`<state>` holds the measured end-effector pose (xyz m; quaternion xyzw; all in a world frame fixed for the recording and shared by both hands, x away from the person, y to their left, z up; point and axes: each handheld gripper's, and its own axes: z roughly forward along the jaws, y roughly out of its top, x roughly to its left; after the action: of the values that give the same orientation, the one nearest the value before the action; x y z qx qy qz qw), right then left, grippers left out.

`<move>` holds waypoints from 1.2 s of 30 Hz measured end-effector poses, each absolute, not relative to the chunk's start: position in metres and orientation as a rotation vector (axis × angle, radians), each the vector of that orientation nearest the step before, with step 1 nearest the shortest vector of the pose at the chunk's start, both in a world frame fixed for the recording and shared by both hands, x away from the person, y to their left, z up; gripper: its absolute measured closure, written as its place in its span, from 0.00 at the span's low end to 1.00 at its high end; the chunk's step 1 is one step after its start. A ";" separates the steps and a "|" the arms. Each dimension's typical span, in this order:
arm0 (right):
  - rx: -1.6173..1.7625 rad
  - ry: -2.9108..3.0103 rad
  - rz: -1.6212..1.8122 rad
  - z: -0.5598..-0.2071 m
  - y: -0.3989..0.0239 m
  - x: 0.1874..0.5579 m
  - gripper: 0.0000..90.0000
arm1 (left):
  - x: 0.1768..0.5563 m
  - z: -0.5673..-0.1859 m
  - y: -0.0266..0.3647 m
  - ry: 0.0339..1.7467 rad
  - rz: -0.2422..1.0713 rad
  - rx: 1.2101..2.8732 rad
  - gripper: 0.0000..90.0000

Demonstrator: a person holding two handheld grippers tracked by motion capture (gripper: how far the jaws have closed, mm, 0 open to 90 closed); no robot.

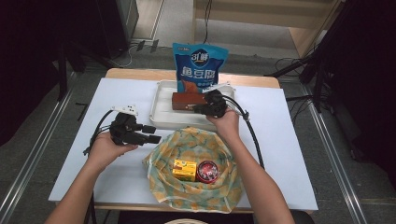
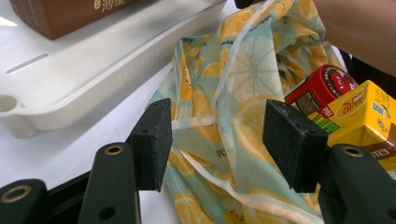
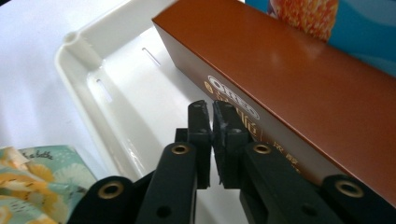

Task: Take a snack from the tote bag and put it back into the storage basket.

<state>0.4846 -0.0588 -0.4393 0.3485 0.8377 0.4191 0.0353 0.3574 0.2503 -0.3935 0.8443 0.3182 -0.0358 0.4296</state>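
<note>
Oreo box (image 3: 299, 88) lies in the white tray (image 1: 161, 109), just beside the right gripper (image 3: 212, 116), whose jaws are nearly together, gripping nothing. Left gripper (image 2: 215, 135), jaws apart, sits left of the lemon-print bag (image 1: 187, 144).

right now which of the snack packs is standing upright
The blue snack bag behind the white tray. The brown Oreo box lies flat in the tray.

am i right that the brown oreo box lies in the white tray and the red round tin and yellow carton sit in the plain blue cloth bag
Not quite. The brown Oreo box does lie in the white plastic tray, but the red round tin and yellow carton sit in a lemon-patterned cloth bag, as the high view shows.
</note>
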 end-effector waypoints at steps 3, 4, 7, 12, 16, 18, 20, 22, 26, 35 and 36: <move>1.070 2.583 1.314 -0.435 -0.061 0.483 0.88 | 0.357 -0.393 0.249 0.790 -0.090 2.110 0.48; 1.070 2.586 1.312 -0.434 -0.062 0.482 0.86 | 0.356 -0.393 0.249 0.791 -0.092 2.109 0.48; 1.041 2.595 1.307 -0.432 -0.064 0.478 0.77 | 0.356 -0.393 0.248 0.787 -0.092 2.107 0.48; 1.019 2.610 1.318 -0.429 -0.066 0.472 0.68 | 0.354 -0.390 0.246 0.769 -0.110 2.089 0.47; 1.003 2.599 1.351 -0.423 -0.070 0.464 0.65 | 0.353 -0.389 0.245 0.757 -0.109 2.096 0.47; 1.001 2.598 1.361 -0.421 -0.075 0.459 0.64 | 0.352 -0.389 0.244 0.760 -0.109 2.096 0.47; 0.983 2.596 1.364 -0.419 -0.078 0.454 0.63 | 0.352 -0.388 0.243 0.758 -0.113 2.094 0.47; 0.960 2.582 1.360 -0.417 -0.080 0.451 0.63 | 0.352 -0.388 0.241 0.753 -0.120 2.086 0.47; 0.961 2.579 1.373 -0.411 -0.086 0.446 0.61 | 0.351 -0.388 0.239 0.746 -0.123 2.102 0.47; 0.953 2.593 1.358 -0.401 -0.100 0.435 0.49 | 0.351 -0.389 0.237 0.733 -0.125 2.123 0.47; 0.951 2.588 1.365 -0.401 -0.102 0.434 0.49 | 0.351 -0.389 0.237 0.733 -0.125 2.124 0.47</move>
<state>0.4340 -0.1016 -0.4012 0.3090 0.8407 0.4434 0.0326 0.3515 0.2372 -0.3885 0.8517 0.2940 -0.0502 0.4308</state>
